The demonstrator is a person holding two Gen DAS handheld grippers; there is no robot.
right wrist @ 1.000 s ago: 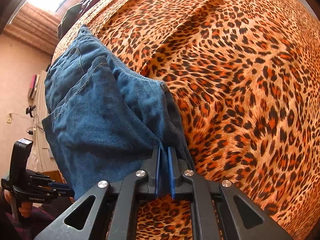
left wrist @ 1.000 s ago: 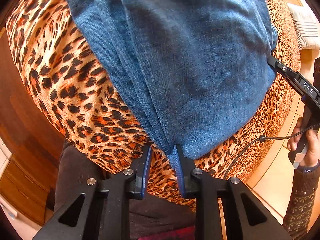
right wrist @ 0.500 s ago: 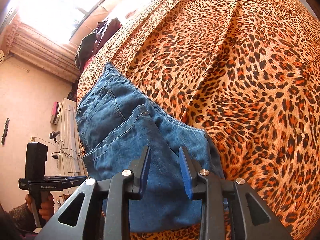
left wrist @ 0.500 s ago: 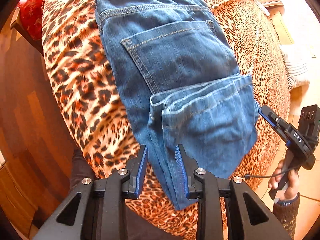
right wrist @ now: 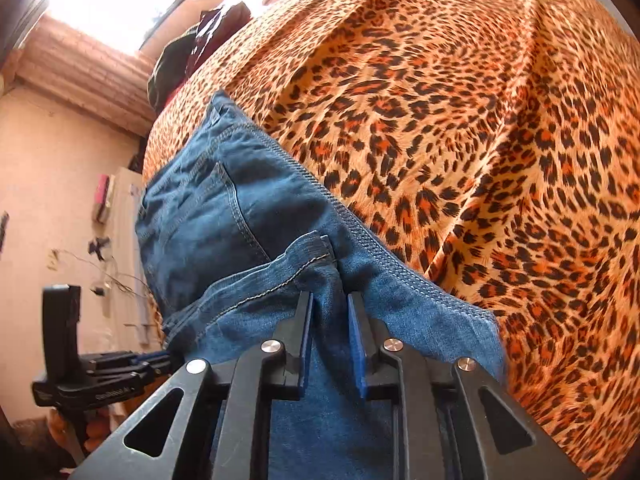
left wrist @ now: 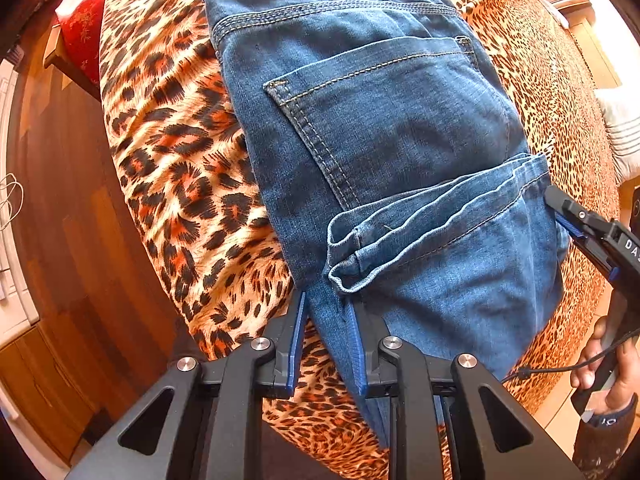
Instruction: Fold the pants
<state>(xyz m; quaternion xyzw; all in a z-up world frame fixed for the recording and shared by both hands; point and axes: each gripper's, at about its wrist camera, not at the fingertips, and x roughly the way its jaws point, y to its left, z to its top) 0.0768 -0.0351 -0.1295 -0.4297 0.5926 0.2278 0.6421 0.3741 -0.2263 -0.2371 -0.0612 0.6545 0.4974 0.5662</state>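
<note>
Blue jeans point(left wrist: 380, 120) lie on a leopard-print bed cover point(left wrist: 180, 160), back pocket up, with the leg hems point(left wrist: 400, 232) folded over the seat. My left gripper point(left wrist: 325, 300) hovers at the near left edge of the fold. Its jaws are closing, with the denim edge and some cover showing in the gap, and the pads are not pressing. My right gripper point(right wrist: 330, 296) sits over the jeans point(right wrist: 208, 220) on the other side. Its jaws are closing too, over a ridge of denim that they do not clamp. Each gripper shows in the other's view: right point(left wrist: 560, 208), left point(right wrist: 156, 360).
The bed cover point(right wrist: 480, 160) stretches wide to the right. A red cushion point(left wrist: 80, 28) and wooden floor point(left wrist: 60, 240) lie at the left, and a white cloth point(left wrist: 624, 132) at the right edge. Dark clothes point(right wrist: 188, 52) are heaped under a window. A hand point(left wrist: 612, 380) holds the right gripper.
Both grippers have drawn back and up from the jeans. The right one, earlier shut on the denim fold, has let go. The folded legs now lie on the seat.
</note>
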